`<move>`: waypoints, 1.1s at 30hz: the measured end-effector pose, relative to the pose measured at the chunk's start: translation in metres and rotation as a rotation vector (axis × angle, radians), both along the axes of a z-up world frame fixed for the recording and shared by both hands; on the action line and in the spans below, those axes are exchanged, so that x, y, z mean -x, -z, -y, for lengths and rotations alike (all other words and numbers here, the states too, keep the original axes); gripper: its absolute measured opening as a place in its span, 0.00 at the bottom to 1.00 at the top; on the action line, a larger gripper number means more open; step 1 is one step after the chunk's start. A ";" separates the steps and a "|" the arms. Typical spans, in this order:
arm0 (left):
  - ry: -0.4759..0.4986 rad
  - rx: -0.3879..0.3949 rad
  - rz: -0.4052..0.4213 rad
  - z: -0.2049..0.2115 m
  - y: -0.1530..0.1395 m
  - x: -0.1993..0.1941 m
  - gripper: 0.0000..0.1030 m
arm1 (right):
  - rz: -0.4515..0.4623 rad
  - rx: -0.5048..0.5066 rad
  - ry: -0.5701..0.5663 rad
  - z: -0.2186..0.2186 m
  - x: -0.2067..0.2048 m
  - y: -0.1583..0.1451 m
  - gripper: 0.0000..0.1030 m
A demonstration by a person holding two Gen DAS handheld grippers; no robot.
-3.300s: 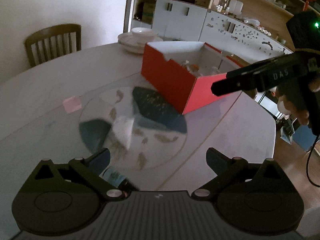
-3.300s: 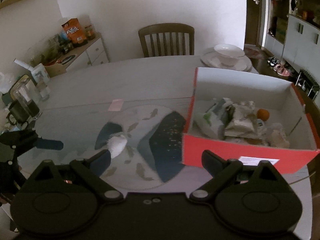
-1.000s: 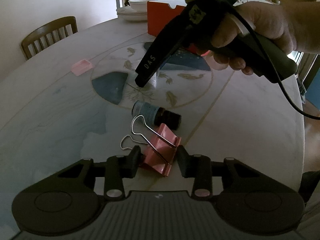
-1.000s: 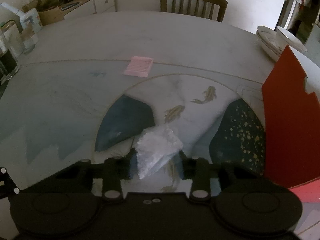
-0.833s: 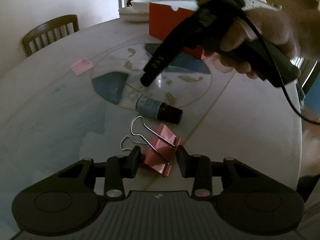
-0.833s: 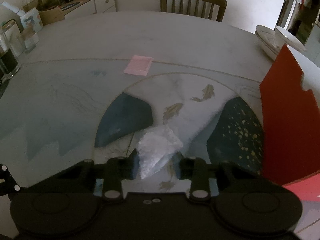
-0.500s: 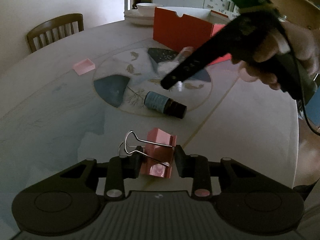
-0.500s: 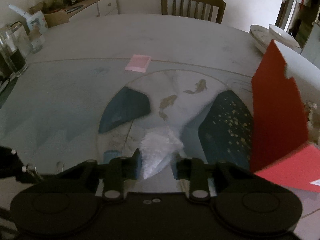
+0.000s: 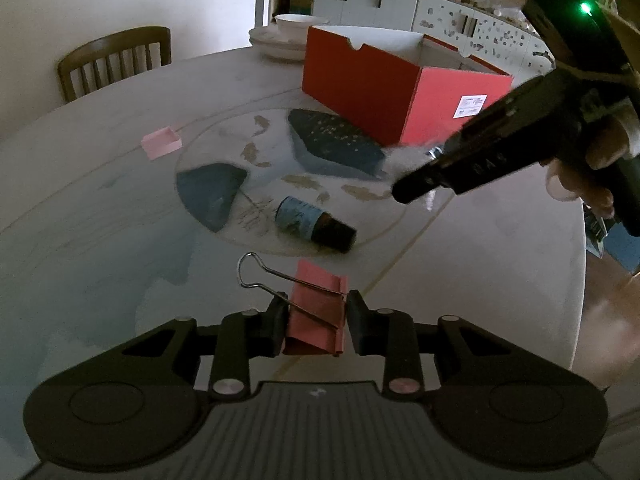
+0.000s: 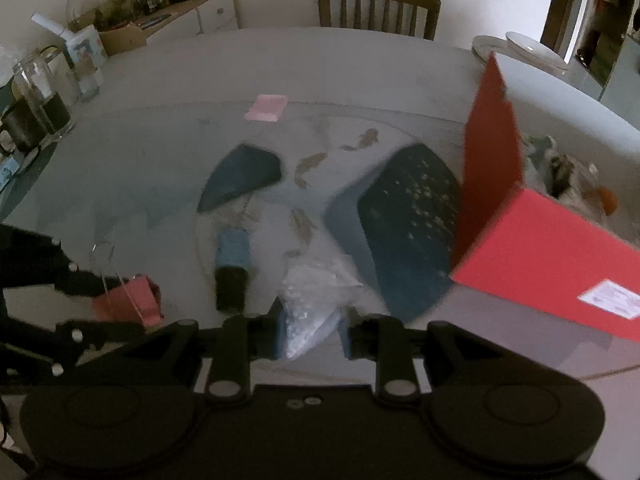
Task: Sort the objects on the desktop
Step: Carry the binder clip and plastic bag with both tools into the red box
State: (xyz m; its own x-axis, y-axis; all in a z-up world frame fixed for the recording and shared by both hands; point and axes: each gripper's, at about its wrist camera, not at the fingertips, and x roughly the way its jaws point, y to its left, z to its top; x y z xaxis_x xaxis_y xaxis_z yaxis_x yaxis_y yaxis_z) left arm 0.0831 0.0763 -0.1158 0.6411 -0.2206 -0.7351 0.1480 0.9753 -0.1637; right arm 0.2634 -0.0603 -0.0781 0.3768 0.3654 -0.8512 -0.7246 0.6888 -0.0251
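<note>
1. The left gripper (image 9: 314, 322) gripped a pink binder clip (image 9: 316, 312) above the table (image 9: 100, 200) — its wire handles pointed forward-left.
2. The right gripper (image 10: 310, 330) pinched a crumpled plastic bag (image 10: 308, 300) near the red box (image 10: 552, 256).
3. A small bottle (image 9: 314, 228) lay on its side — cap toward the right.

Left gripper (image 9: 316, 320) jaws clamped on a held item, right gripper (image 10: 310, 330) likewise — both raised, close together.

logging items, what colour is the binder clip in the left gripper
Pink-red, with silver wire handles; binder clip shows best in the left wrist view.
</note>
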 end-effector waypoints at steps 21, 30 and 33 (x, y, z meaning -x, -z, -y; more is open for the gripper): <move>-0.026 0.046 0.074 0.052 -0.053 -0.036 0.28 | 0.011 -0.057 0.024 0.076 -0.012 -0.043 0.24; -0.008 0.035 0.135 0.087 -0.081 -0.072 0.28 | 0.045 -0.098 0.031 0.114 -0.030 -0.069 0.24; -0.008 0.028 0.156 0.098 -0.089 -0.084 0.28 | 0.057 -0.115 0.034 0.127 -0.038 -0.078 0.24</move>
State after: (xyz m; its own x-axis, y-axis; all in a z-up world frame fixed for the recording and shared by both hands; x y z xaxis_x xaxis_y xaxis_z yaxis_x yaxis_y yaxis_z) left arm 0.1673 -0.0217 -0.0268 0.7488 -0.2341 -0.6200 0.1660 0.9720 -0.1665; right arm 0.3009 -0.1876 -0.0005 0.4374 0.4454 -0.7812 -0.7002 0.7138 0.0150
